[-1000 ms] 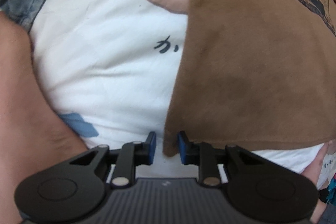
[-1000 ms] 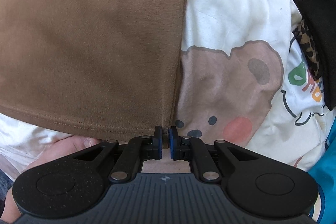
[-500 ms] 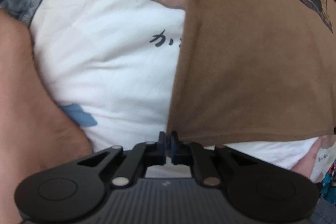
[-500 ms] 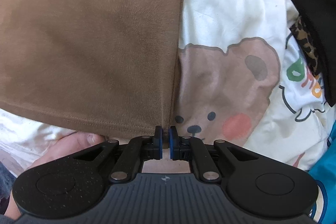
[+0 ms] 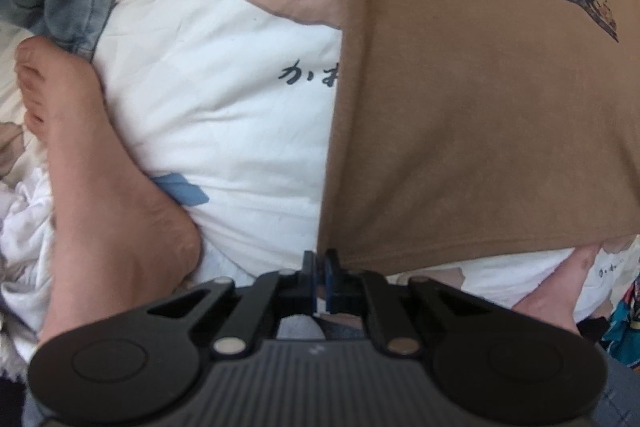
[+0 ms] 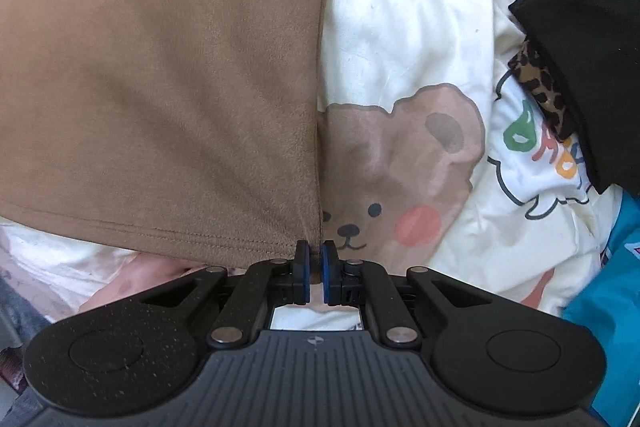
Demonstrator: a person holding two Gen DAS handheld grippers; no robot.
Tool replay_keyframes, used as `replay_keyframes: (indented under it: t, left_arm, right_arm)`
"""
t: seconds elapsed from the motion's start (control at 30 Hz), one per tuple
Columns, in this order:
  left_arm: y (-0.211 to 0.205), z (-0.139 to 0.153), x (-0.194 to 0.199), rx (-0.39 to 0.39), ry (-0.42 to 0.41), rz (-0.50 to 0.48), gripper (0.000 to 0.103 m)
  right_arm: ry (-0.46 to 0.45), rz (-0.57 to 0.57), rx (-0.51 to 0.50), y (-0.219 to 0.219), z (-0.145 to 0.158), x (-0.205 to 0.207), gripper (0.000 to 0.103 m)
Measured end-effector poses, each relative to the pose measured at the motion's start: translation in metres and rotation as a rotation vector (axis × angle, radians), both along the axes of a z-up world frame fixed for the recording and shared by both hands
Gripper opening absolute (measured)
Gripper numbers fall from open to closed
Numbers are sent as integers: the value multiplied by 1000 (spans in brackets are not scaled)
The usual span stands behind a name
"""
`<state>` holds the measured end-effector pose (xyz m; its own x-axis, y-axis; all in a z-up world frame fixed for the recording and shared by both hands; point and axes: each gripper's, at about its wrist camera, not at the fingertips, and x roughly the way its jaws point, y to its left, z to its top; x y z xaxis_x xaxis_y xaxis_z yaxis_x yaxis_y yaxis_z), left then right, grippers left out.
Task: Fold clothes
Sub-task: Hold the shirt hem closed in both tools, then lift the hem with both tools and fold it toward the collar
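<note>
soft even daylight, mild motion blur, strong fisheye bending at the edges

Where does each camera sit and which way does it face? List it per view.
Left wrist: on the left gripper, looking steeply down; jaws pinch the brown shirt corner; a bare foot shows.
Right wrist: on the right gripper, looking steeply down; jaws pinch the shirt's other hem corner.
Shared: brown shirt, bear-print bedding.

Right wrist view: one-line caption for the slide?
Right gripper shut on the hem corner of a brown shirt, above a bear-print quilt.
</note>
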<state>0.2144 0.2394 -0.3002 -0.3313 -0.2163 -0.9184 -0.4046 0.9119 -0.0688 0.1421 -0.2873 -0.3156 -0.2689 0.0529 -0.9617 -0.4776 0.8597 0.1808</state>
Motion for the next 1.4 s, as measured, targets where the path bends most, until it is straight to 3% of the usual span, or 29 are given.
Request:
replay_keyframes:
  t: [0.1, 0.27, 0.5, 0.83, 1.1, 1.4]
  left_arm:
    - [7, 4, -3, -2, 11, -1, 3]
    - [2, -19, -4, -11, 22, -14, 3]
    - [2, -23, -6, -21, 43, -24, 3]
    - [1, -28, -20, -51, 74, -40, 3]
    - [2, 0, -18, -76, 68, -72, 3]
    - [18, 41, 6, -107, -10, -64, 3]
  right_arm:
    - [20, 10, -3, -5, 11, -4, 3]
    - [40, 10, -22, -16, 24, -25, 3]
    - [59, 16, -33, -45, -8, -37, 3]
    - [89, 12, -52, -53, -21, -48, 3]
    - [104, -20, -35, -63, 3, -49, 3]
    - [81, -50, 29, -70, 44, -35, 3]
